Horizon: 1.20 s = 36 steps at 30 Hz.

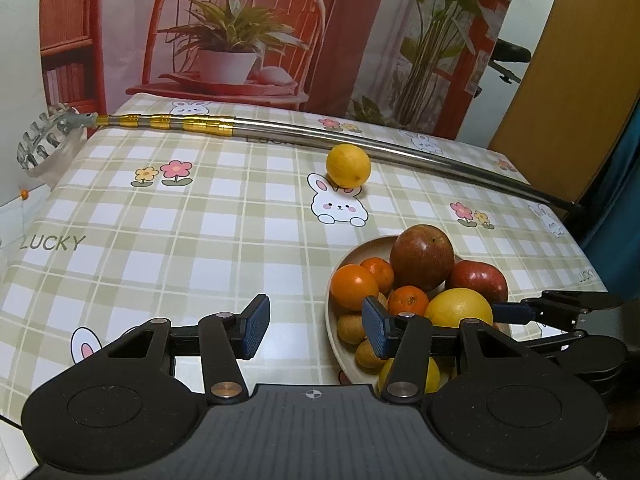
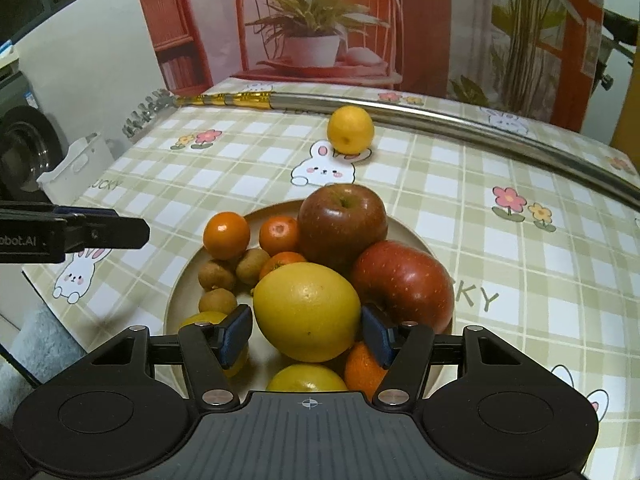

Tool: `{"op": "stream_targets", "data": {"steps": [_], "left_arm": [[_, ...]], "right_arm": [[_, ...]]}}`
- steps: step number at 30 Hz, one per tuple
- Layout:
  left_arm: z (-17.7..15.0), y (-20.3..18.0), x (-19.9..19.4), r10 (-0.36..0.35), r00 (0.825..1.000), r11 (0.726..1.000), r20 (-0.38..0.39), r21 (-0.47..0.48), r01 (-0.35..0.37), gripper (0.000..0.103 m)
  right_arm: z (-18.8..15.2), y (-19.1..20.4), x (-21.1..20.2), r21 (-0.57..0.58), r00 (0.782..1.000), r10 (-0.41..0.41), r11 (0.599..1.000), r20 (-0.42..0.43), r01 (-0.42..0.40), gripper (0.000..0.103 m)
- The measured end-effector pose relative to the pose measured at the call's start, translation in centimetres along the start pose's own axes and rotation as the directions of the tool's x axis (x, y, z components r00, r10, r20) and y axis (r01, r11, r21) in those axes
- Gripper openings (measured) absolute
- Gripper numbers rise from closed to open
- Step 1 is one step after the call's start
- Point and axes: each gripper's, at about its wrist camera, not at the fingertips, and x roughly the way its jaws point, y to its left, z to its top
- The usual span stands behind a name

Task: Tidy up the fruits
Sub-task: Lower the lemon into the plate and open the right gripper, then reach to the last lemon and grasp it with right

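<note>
- The right gripper point(image 2: 307, 334) stood open, its blue pads either side of the big yellow citrus point(image 2: 307, 312) on top of the heap in the plate point(image 2: 176, 300); whether they touched the skin could not be told.
- Closing off-centre risked squirting the round fruit out, knocking the red apple point(image 2: 404, 280) beside it or the small brown fruits point(image 2: 218, 276) off the plate.
- The left gripper point(image 1: 316, 330) was open and empty, just left of the plate, one finger over its rim; a drift could nudge the plate.
- A lone lemon point(image 1: 348, 165) sat well beyond the plate, near the metal pole point(image 1: 400, 150), free to roll.
</note>
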Motion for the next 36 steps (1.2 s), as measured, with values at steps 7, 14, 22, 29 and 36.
{"op": "stream_targets", "data": {"steps": [7, 14, 22, 29, 36], "left_arm": [[0.1, -0.1, -0.2, 0.004, 1.000, 1.000, -0.001, -0.012, -0.004, 0.053], [0.6, 0.2, -0.4, 0.005, 1.000, 1.000, 0.006, -0.023, -0.005, 0.053], [1.6, 0.4, -0.3, 0.011, 1.000, 0.999, 0.006, -0.030, -0.011, 0.053], [2.3, 0.2, -0.1, 0.020, 1.000, 1.000, -0.002, -0.020, -0.020, 0.053], [3.3, -0.3, 0.0, 0.027, 1.000, 1.000, -0.001, -0.010, -0.027, 0.054]], "right_arm": [[0.4, 0.1, -1.7, -0.033, 0.996, 0.016, 0.999, 0.086, -0.013, 0.057], [1.6, -0.9, -2.8, -0.025, 0.988, 0.020, 1.000, 0.151, -0.017, 0.057], [2.6, -2.7, -3.0, 0.019, 0.983, -0.004, 1.000, 0.184, 0.001, 0.057], [3.4, -3.9, -2.9, 0.046, 0.982, -0.016, 0.999, 0.187, 0.008, 0.057], [4.0, -5.0, -3.0, 0.060, 0.979, -0.014, 0.998, 0.202, 0.002, 0.057]]}}
